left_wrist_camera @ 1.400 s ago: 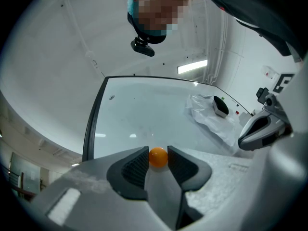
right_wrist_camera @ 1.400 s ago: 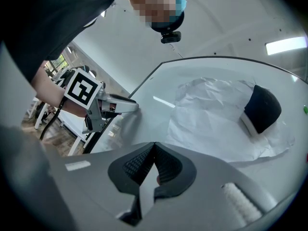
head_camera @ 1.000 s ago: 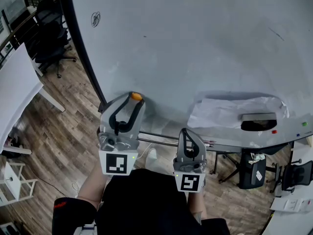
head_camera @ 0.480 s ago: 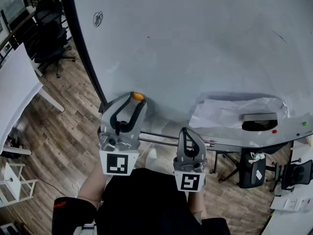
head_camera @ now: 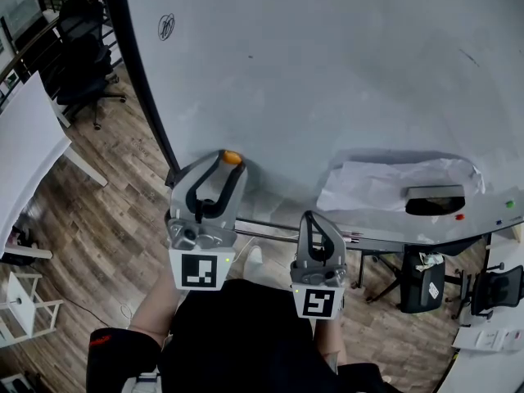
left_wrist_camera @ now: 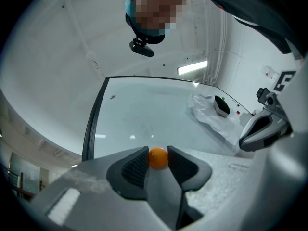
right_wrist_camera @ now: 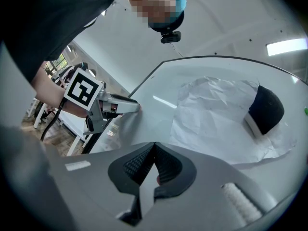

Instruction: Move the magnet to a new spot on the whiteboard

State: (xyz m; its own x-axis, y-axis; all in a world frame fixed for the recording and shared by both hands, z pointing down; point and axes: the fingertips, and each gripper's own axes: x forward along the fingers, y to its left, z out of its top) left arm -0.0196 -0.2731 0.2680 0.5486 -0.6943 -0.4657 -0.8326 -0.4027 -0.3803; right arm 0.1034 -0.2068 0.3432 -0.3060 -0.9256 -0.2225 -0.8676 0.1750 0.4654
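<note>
1. Left gripper (left_wrist_camera: 158, 154): jaws clamped on small orange ball-shaped magnet (left_wrist_camera: 158, 158), one ribbed pad on each side, magnet sitting right at the pad tips.
2. Magnet location: low on the whiteboard (head_camera: 327, 72), near its lower-left corner, just beside the black frame edge (head_camera: 151, 113). Touching the board surface or just off it: cannot tell.
3. Right gripper (right_wrist_camera: 154, 146): jaws pressed together, pads meeting at the tips, nothing between them. Held lower than the left one in the head view, below the board's bottom edge, well apart from the magnet.
4. Marker cubes: one at the rear of each gripper, left cube (head_camera: 199, 271) and right cube (head_camera: 318, 304), both facing the head camera.
5. Forearm visible behind the left gripper, dark clothing across the bottom of the head view.
6. Lower right of the board: crumpled white paper sheet (head_camera: 385, 185) lying flat against the surface, black eraser (head_camera: 434, 203) on the sheet's right part.
7. Right of the eraser: small red dot (head_camera: 459, 218) and small green dot (head_camera: 509, 205) on the board, too small to identify further.
8. Upper left of the board: small pen doodle (head_camera: 166, 27).
9. Surroundings: wood floor (head_camera: 98, 219), dark office chairs (head_camera: 82, 47) upper left, white table (head_camera: 29, 150) at the left edge.
</note>
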